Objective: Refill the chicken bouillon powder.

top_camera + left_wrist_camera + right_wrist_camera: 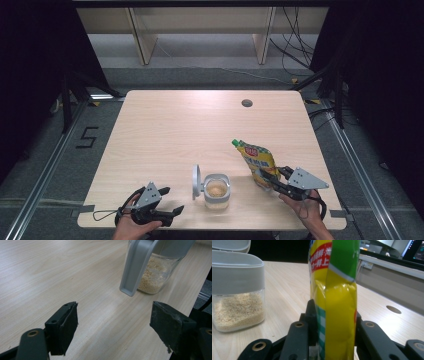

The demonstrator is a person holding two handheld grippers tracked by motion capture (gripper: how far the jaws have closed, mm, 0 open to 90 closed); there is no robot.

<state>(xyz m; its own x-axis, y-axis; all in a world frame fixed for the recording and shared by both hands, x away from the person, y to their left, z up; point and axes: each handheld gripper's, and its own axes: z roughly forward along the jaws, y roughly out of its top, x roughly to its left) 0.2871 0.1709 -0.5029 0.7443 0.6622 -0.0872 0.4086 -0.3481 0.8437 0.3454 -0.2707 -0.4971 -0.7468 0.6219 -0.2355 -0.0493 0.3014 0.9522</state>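
Near the tabletop's [165, 120] front edge, the left tongs [167, 200] are held wide left of the jar [216, 192], while the right tongs [267, 176] clamp the yellow pouch [257, 160] right of it, green cap pointed up-left toward bare wood.

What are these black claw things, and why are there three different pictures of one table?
A person holds a hand tool with two jaws in each hand. One camera looks down from above; the other two ride on the tools and look along their jaws. On the wooden table stands a clear jar of pale grains with its grey flip lid open. The right gripper is clamped on a yellow pouch with a green cap, holding it upright beside the jar. The left gripper is open and holds nothing, near the table's front edge.
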